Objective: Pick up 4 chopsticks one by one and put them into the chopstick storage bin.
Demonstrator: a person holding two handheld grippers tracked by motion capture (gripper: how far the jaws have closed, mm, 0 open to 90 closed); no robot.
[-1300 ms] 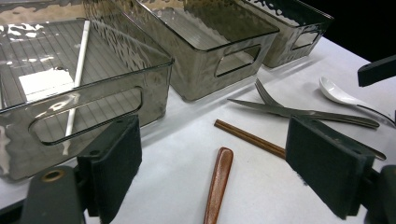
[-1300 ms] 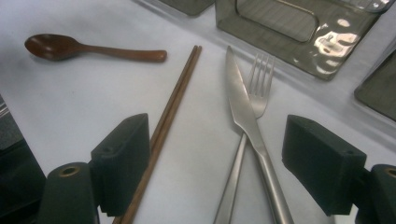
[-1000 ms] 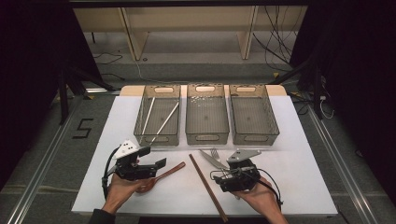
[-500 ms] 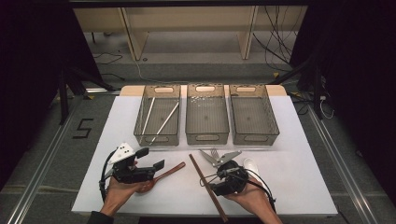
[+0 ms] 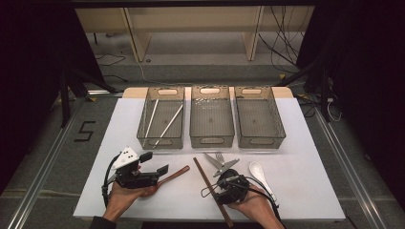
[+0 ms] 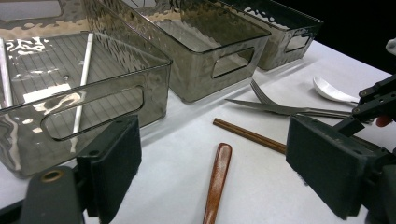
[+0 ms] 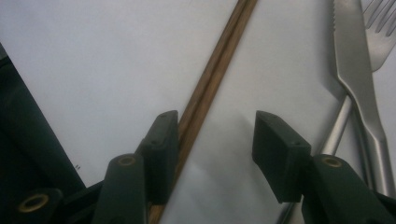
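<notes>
1. Writing: a large "5" (image 5: 85, 131) marked on the floor left of the counter (image 5: 305, 157); no brand or label readable on any item.
2. Bins: three clear grey bins in a row along the counter's far edge – left bin (image 5: 161, 118), middle bin (image 5: 211, 117), right bin (image 5: 259, 117). Each has a handle cutout in its end walls.
3. White sticks (image 5: 168, 120): two, lying inside the left bin, also seen through its wall in the left gripper view (image 6: 84, 70).
4. Brown chopsticks (image 5: 206, 178): one pair lying together on the counter near the middle of its near edge, running diagonally from in front of the middle bin to that edge.
5. Wooden spoon (image 5: 173, 173): one, on the counter toward the near left, handle pointing at the chopsticks.
6. Knife (image 5: 213, 162): one; fork (image 5: 220, 156): one; crossed over each other just in front of the middle bin.
7. White ceramic spoon (image 5: 258, 172): one, right of the knife, toward the near right.
8. Right gripper (image 7: 215, 135): low over the chopsticks, jaws partly spread and just been closing; the chopsticks (image 7: 212, 79) run along the inside of one pad, other pad clear of them, not pinched.
9. Left gripper (image 6: 212, 168): jaws spread wide, nothing pinched; wooden spoon handle (image 6: 217, 175) lies on the counter between them.
</notes>
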